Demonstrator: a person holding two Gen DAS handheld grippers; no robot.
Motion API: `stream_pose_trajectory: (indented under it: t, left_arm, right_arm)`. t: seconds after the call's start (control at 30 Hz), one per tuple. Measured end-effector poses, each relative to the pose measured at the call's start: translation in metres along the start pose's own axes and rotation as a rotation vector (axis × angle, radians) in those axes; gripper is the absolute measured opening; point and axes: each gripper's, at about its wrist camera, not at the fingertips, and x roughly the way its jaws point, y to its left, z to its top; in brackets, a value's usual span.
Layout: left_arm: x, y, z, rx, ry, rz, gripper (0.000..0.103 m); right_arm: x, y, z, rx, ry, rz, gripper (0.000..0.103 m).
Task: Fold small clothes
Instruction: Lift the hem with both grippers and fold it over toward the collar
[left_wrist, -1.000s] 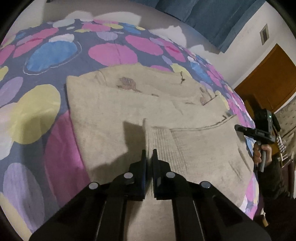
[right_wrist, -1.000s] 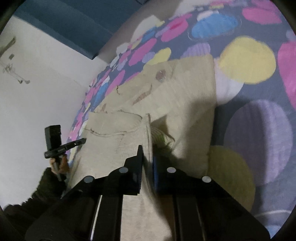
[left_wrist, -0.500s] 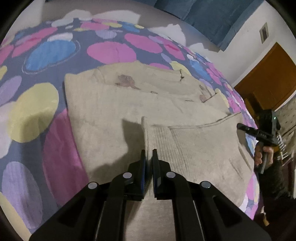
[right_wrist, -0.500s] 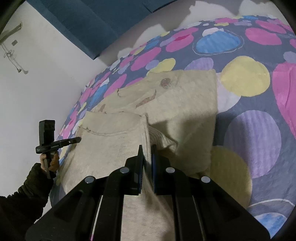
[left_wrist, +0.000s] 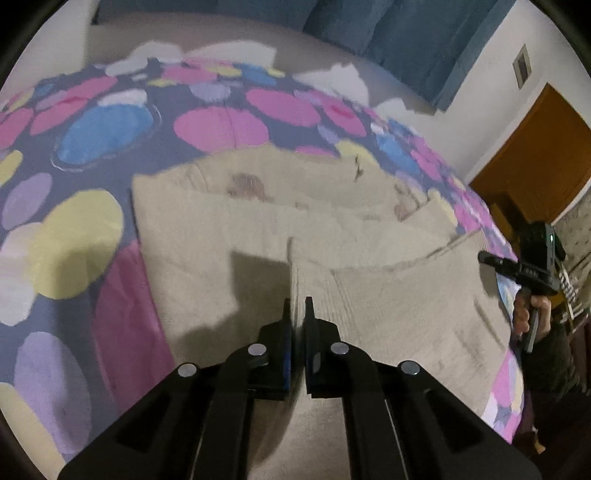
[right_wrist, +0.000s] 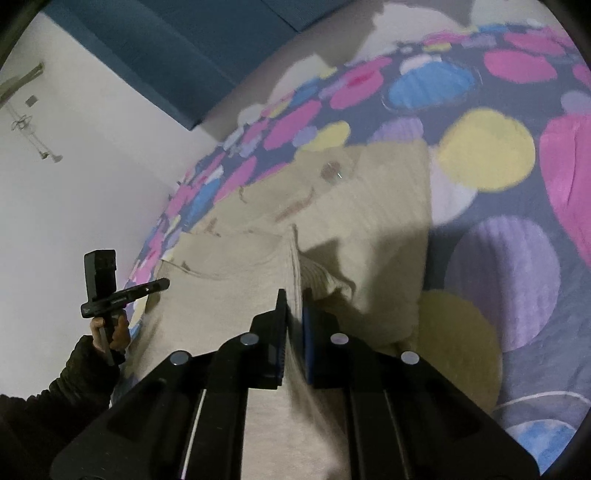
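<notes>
Both grippers pinching the hem of a beige sweater (left_wrist: 229, 236), mid-fold on the bed.
Left gripper (left_wrist: 297, 314) and right gripper (right_wrist: 293, 304) each clamp the ribbed edge, fingers together. Judgement: carry both corners level toward the collar, keeping the edge taut, and release together. Spotted bedspread (left_wrist: 218, 125) beneath; white wall (right_wrist: 92, 184), blue headboard (left_wrist: 406, 40), wooden door (left_wrist: 535, 155).

The sweater (left_wrist: 229, 236) lies on the bedspread (left_wrist: 221, 125), hem folded over its middle.
</notes>
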Motion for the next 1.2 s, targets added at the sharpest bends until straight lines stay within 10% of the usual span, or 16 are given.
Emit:
stream_pose_trajectory:
  t: [0.53,1.2]
  left_arm:
    - [0.014,0.038,0.106,-0.081,-0.164,0.111,0.004]
    - [0.075,0.074,0.111,-0.110,-0.049,0.185,0.006]
  right_arm:
    - [0.041,-0.017,0.119,0.008,-0.119,-0.039,0.004]
    - [0.096,-0.092,0.116,0.266,0.001,-0.081,0.008]
